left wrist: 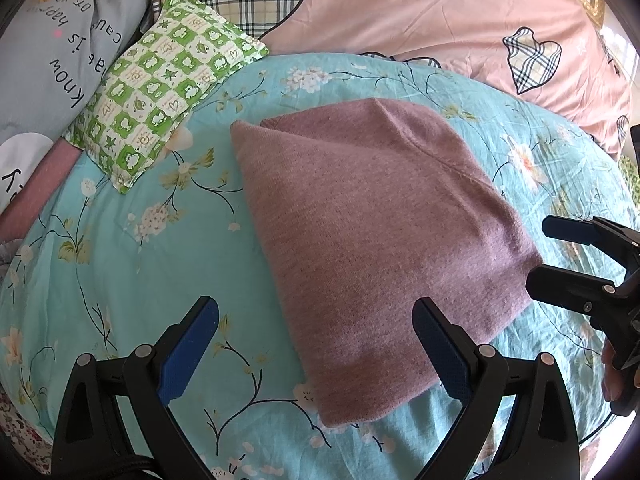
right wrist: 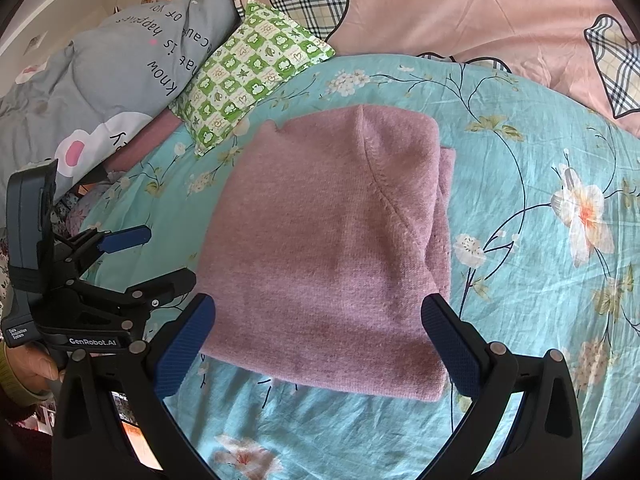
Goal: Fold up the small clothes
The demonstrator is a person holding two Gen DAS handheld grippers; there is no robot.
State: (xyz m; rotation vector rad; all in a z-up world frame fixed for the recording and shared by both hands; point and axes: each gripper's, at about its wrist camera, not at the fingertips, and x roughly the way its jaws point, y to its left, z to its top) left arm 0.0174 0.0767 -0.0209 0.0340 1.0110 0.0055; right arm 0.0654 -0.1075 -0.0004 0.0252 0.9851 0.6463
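Mauve knit garment (left wrist: 372, 232) lies folded into a compact, roughly rectangular stack at frame centre on the turquoise floral bedsheet (left wrist: 132, 264); a seam line runs diagonally across its top layer, and layered edges show on the right side in the right wrist view. Left gripper (left wrist: 316, 344) fingers spread, holding nothing, just before the garment's lower edge. Right gripper (right wrist: 318, 340) fingers spread too, empty. Green checked pillow (left wrist: 160, 84) upper left, pink heart-print quilt (left wrist: 420, 12) along the top.
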